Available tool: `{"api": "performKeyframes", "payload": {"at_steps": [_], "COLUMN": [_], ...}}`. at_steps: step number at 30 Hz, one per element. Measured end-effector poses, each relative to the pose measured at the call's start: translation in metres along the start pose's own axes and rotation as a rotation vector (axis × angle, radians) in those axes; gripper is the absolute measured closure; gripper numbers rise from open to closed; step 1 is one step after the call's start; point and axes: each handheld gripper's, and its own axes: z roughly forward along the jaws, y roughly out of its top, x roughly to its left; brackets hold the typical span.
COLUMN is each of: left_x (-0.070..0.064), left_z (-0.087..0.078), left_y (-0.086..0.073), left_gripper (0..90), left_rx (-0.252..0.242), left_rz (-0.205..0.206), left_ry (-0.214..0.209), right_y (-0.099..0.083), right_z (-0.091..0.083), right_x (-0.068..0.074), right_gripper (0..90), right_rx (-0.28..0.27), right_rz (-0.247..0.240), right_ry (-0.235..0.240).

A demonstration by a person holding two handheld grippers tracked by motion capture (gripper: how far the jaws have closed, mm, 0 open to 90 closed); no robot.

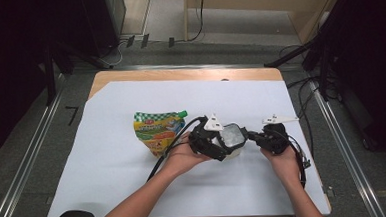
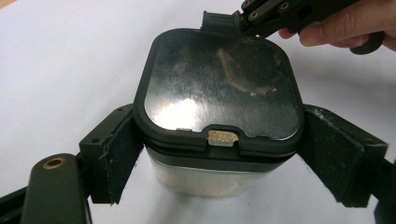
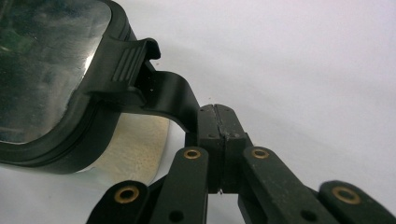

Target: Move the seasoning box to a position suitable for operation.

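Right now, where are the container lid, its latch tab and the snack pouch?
container lid (image 2: pixel 219 84), left gripper view, glossy top panel.
latch tab (image 3: pixel 128 58), right gripper view, ribbed face.
snack pouch (image 1: pixel 157 129), high view, printed front.

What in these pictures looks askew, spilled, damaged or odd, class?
Nothing is spilled or broken. The container stands upright on the white sheet, held at its sides by the left gripper. The right gripper pinches the lid's latch, which sticks outward. The lid is smudged and scratched. The pouch lies flat nearby.
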Motion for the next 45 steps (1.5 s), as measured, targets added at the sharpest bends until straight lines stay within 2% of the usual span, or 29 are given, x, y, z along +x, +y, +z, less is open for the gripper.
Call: {"api": "performKeyframes", "payload": {"at_steps": [6, 23, 26, 27, 28, 30, 32, 34, 35, 36, 37, 40, 45], "left_x": [0.0, -0.002, -0.001, -0.001, -0.001, -0.003, -0.004, -0.005, -0.006, -0.006, -0.007, -0.006, -0.004], "left_z": [-0.002, -0.006, -0.009, -0.011, -0.013, -0.015, -0.016, -0.016, -0.016, -0.016, -0.016, -0.017, -0.018], "left_y": [0.004, 0.015, 0.02, 0.021, 0.022, 0.028, 0.03, 0.034, 0.035, 0.036, 0.038, 0.043, 0.051], "left_gripper": [17.9, 18.2, 19.5, 31.9, 40.2, 41.2, 46.7, 47.0, 47.6, 54.6, 57.5, 60.5, 71.1], "left_rx": [0.01, -0.008, -0.027, -0.05, -0.066, -0.057, -0.053, -0.034, -0.033, -0.034, -0.033, -0.025, -0.024], "left_rz": [0.018, 0.039, 0.013, 0.0, -0.007, 0.019, 0.027, 0.038, 0.034, 0.03, 0.03, 0.028, 0.038], "left_ry": [0.0, 0.003, -0.036, -0.074, -0.072, -0.071, -0.071, -0.073, -0.089, -0.099, -0.103, -0.119, -0.149], "right_y": [0.0, 0.0, 0.0, 0.0, 0.0, 0.0, 0.001, 0.001, 0.0, 0.0, 0.0, 0.0, 0.0], "right_z": [0.0, 0.0, 0.0, 0.0, 0.0, -0.001, 0.0, 0.0, 0.0, 0.0, -0.001, -0.001, -0.002], "right_x": [0.0, 0.0, 0.0, 0.0, 0.0, 0.0, 0.001, 0.001, 0.0, 0.001, 0.001, 0.001, 0.003], "right_gripper": [90.0, 90.0, 90.0, 90.0, 90.0, 90.0, 90.0, 90.0, 90.0, 90.0, 90.0, 90.0, 90.0], "right_rx": [0.001, -0.002, -0.006, -0.005, -0.006, -0.009, -0.01, -0.01, -0.009, -0.006, -0.006, -0.006, -0.006], "right_rz": [0.002, 0.001, 0.0, 0.0, 0.003, 0.003, -0.002, -0.001, -0.002, 0.001, 0.0, -0.001, -0.009], "right_ry": [0.0, 0.004, 0.005, 0.005, 0.008, 0.015, 0.013, 0.015, 0.018, 0.018, 0.02, 0.023, 0.03]}}
